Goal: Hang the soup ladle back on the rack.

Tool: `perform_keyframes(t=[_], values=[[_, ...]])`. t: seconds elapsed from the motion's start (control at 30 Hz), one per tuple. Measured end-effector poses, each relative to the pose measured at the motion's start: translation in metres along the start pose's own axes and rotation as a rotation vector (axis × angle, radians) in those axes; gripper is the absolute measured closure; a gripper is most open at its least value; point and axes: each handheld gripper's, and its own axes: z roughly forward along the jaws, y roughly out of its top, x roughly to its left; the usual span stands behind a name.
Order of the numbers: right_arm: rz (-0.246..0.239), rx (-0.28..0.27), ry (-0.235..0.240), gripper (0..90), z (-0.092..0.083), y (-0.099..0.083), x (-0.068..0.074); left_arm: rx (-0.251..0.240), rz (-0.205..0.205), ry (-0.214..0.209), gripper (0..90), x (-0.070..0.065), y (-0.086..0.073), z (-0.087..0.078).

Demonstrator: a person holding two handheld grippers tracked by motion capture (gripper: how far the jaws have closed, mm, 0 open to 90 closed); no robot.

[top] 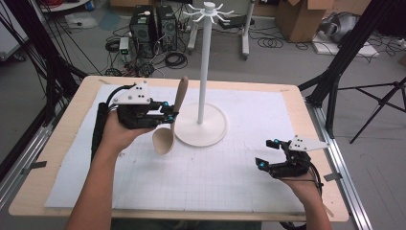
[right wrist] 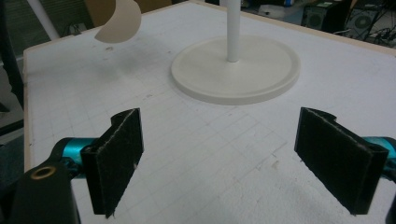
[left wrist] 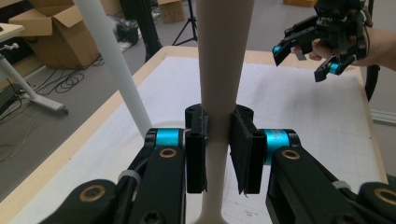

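We hold the wooden spoon [top: 171, 122] in our left gripper [top: 165, 111], the jaws clamped on the middle of its handle so that the bowl hangs down above the white mat toward the far-left part of the surface [top: 57, 139], handle end pointing up. Gripping mid-handle leaves that upper end free, which we judge suits lifting it to the hooks of the white stand [top: 205, 72] just beside it, whose round base sits near the middle of the far edge. Our right gripper [top: 272, 154] waits near the right edge with its jaws wide apart and nothing between them, well clear of the spoon. We can read no brand, label or writing anywhere.
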Motion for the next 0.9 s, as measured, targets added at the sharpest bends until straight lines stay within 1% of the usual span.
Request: perform_keyframes(t=[0.03,0.17,0.33,0.47,0.6,0.67,0.77,0.87,0.9], values=[[0.002,-0.003,0.001,14.5,0.000,0.000,0.000,0.000,-0.001,0.002,76.4,0.002,0.001,-0.002],[0.005,-0.004,0.004,14.5,0.000,0.000,0.000,-0.022,-0.031,0.016,76.4,0.007,0.008,-0.010],[0.001,-0.002,0.002,14.5,0.000,0.000,0.000,-0.023,-0.051,0.043,76.4,0.010,0.020,-0.013],[0.001,-0.002,0.003,14.5,0.001,0.000,0.000,-0.024,-0.047,0.060,76.4,0.012,0.032,-0.014],[0.002,-0.004,0.004,14.5,0.001,0.000,0.000,-0.028,-0.065,0.070,76.4,0.014,0.042,-0.015],[0.000,-0.004,0.004,14.5,0.001,0.000,0.000,-0.030,-0.070,0.074,76.3,0.015,0.045,-0.015],[0.001,-0.005,0.005,14.5,0.001,0.000,0.000,-0.019,-0.064,0.083,76.3,0.016,0.049,-0.015],[0.001,-0.005,0.006,14.5,0.001,0.001,0.000,-0.030,-0.080,0.090,76.3,0.017,0.050,-0.016],[0.003,-0.005,0.005,14.5,0.001,0.001,0.001,-0.028,-0.077,0.091,76.3,0.018,0.050,-0.016]])
